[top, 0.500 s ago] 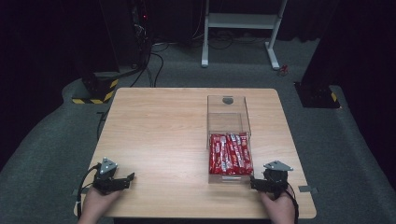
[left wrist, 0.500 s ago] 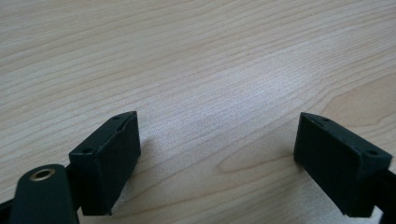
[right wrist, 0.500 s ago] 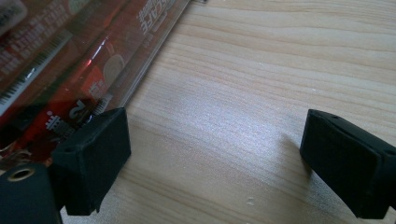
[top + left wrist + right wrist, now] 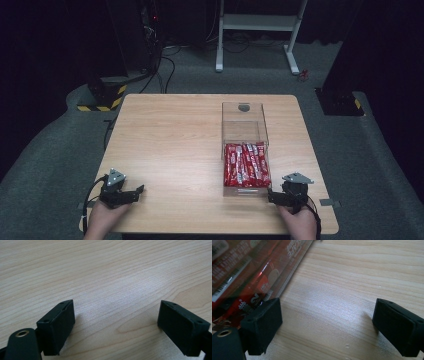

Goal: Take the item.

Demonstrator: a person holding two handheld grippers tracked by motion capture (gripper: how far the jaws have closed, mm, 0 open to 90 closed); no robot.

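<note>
on the light wooden table (image 4: 180, 145), right of centre, stands a clear rectangular plastic box (image 4: 244, 125) running near to far. its near half holds a row of red snack packets (image 4: 246, 165) lying lengthwise side by side; the far half is bare. white lettering and a barcode show on the packets through the box wall in the right gripper view, but the characters are too blurred and cropped to read, and no brand can be made out. the right gripper (image 4: 276, 196) rests at the near right edge, just beside the box's near right corner, its jaws spread wide with only bare wood between them. the left gripper (image 4: 136, 192) lies at the near left edge, well apart from the box, its jaws likewise wide apart and holding nothing.
</note>
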